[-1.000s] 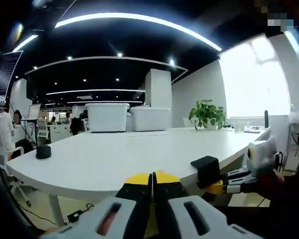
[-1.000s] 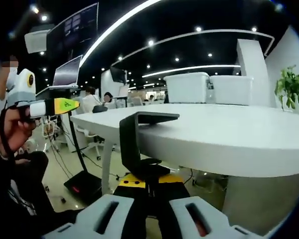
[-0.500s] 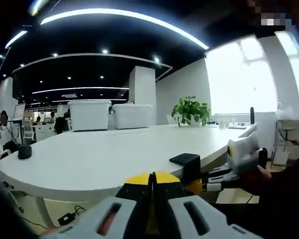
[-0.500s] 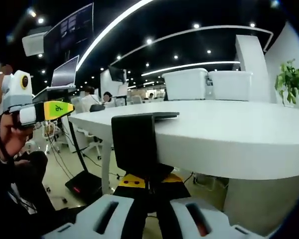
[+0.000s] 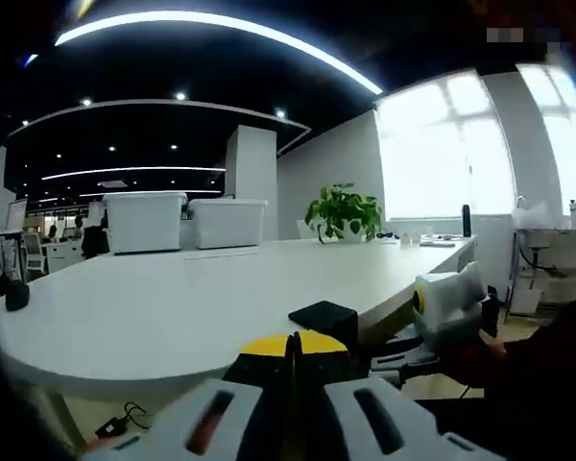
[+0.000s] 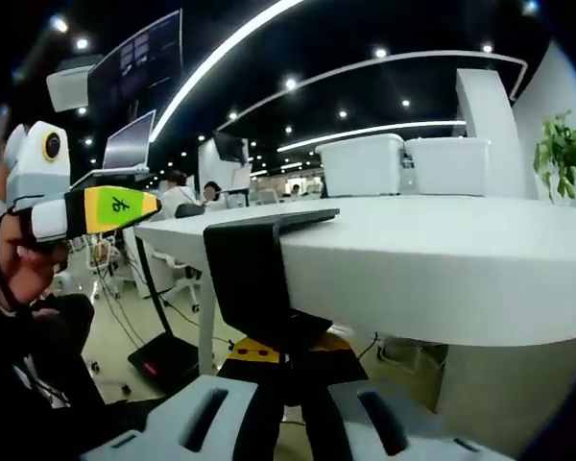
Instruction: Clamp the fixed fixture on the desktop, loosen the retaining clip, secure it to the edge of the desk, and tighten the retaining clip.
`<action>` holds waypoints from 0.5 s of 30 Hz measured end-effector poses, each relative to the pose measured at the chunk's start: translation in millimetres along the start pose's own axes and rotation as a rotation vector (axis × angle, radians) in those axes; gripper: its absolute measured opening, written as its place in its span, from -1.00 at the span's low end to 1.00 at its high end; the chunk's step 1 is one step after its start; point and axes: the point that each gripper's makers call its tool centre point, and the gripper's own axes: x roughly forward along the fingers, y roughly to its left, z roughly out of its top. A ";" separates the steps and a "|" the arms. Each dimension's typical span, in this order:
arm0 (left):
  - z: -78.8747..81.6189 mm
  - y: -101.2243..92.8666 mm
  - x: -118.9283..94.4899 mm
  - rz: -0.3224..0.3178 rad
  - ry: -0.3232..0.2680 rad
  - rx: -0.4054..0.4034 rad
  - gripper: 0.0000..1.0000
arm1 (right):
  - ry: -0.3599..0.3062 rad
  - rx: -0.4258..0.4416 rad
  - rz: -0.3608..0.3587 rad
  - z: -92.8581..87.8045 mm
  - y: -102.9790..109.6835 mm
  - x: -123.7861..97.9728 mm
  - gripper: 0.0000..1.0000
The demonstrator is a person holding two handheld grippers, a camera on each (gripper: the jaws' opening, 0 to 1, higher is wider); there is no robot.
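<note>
The black C-shaped fixture [image 6: 254, 279] hangs over the edge of the white desk [image 6: 442, 259], its top plate lying on the desktop and its broad back facing me. My right gripper [image 6: 288, 348] is shut on the fixture's lower part, just under the desk edge. In the left gripper view the fixture's top plate [image 5: 322, 315] sits on the desk rim [image 5: 125, 355], with the right gripper [image 5: 442, 317] and a hand beside it. My left gripper [image 5: 291, 342] is shut with nothing in it, held off the desk edge. It also appears as the left gripper [image 6: 86, 206] at the left.
Two white storage bins [image 5: 182, 219] and a potted plant [image 5: 344, 211] stand at the desk's far side. A small black object [image 5: 17, 294] rests near the left rim. Monitors [image 6: 134, 139], chairs and seated people fill the room behind. A bright window [image 5: 442, 154] is at the right.
The fixture has turned in the right gripper, from side profile to broad back facing me, its top plate now over the desk edge. The left gripper has drawn closer to it.
</note>
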 end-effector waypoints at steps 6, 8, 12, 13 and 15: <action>-5.2 -21.2 14.2 -0.091 0.004 0.007 -0.94 | -0.031 0.054 0.059 1.4 0.1 0.7 -0.92; -9.8 -24.1 17.4 -0.093 0.020 0.022 -0.94 | -0.019 0.046 0.051 1.3 0.6 0.3 -0.92; -15.3 -37.9 24.2 -0.148 0.032 0.023 -0.94 | -0.019 0.054 0.076 -2.7 0.3 2.6 -0.91; -16.6 -40.1 25.7 -0.155 0.036 0.024 -0.94 | -0.021 0.055 0.075 -3.0 0.5 1.7 -0.91; -21.4 -45.4 30.3 -0.170 0.047 0.029 -0.94 | -0.020 0.052 0.074 -2.6 1.6 1.6 -0.91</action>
